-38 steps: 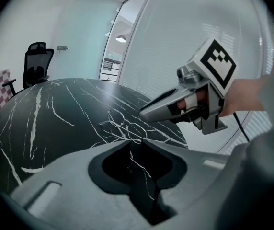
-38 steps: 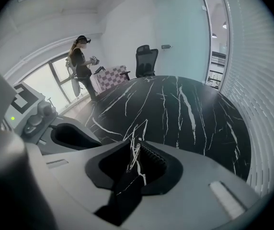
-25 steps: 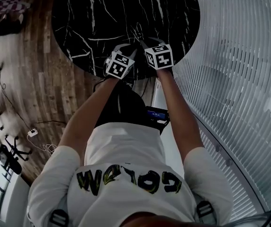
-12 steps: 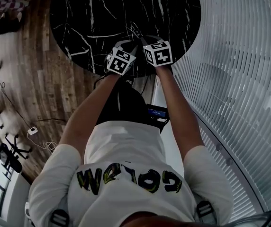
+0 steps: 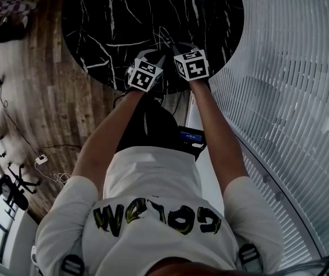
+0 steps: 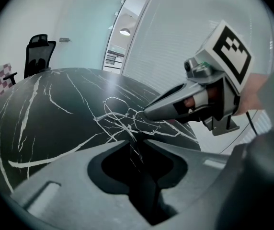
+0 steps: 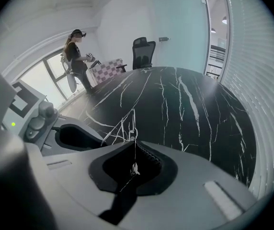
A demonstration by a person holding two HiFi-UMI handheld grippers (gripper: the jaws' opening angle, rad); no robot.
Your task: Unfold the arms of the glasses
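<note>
Black marbled table (image 5: pixel 124 16) has the thin wire glasses (image 6: pixel 121 113) near its edge, between the left gripper (image 6: pixel 138 141) and right gripper (image 7: pixel 133 140), each one's fingers pinching the wire frame.

The head view is dim and underexposed. Both gripper views are brighter, with daylight from a window (image 7: pixel 36 78) at left and a ceiling lamp (image 6: pixel 124 31) glowing; their edges bend and fall to black. The table (image 6: pixel 55 109) carries a pale sheen, and the wire glasses (image 6: pixel 120 115) nearly vanish among its veins.
</note>
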